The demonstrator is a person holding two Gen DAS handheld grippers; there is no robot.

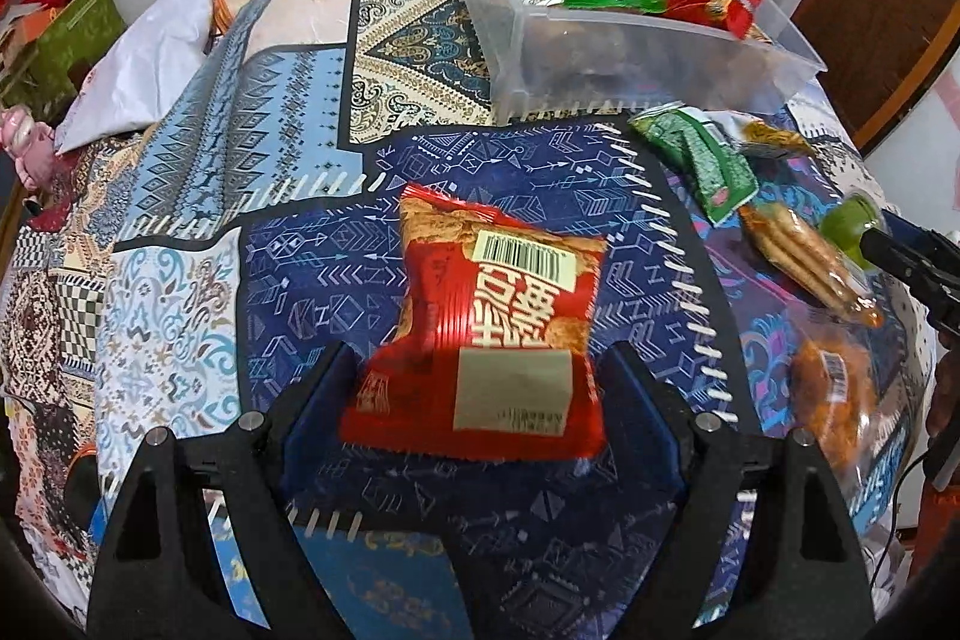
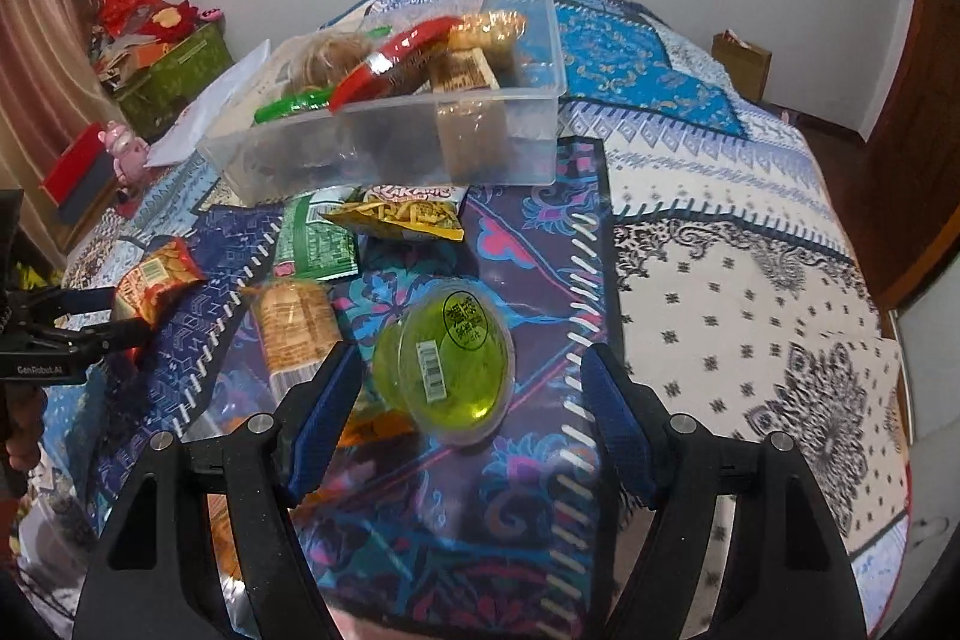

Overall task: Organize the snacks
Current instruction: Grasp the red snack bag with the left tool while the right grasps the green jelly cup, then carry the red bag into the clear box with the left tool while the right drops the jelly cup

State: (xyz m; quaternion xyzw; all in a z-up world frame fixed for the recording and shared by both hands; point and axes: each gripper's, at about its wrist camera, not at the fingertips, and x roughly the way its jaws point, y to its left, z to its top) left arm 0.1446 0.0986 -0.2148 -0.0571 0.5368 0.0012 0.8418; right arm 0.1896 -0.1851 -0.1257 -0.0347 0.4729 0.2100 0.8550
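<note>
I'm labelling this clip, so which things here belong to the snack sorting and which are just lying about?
Job:
clear bin
red packet between the open left claw
green jelly cup between the open right claw
green packet
yellow packet
cracker pack

Lying about:
quilt
pink toy
green box

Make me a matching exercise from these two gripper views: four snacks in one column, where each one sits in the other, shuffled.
Things:
1. red snack packet
2. green jelly cup
3. yellow chip bag
4. green packet

Places:
A. on the bedspread in front of the clear plastic bin, partly over the green packet
B. between the open fingers of the left gripper
C. partly under the yellow chip bag
D. between the open fingers of the right gripper

Pairs: 1-B, 2-D, 3-A, 4-C
</note>
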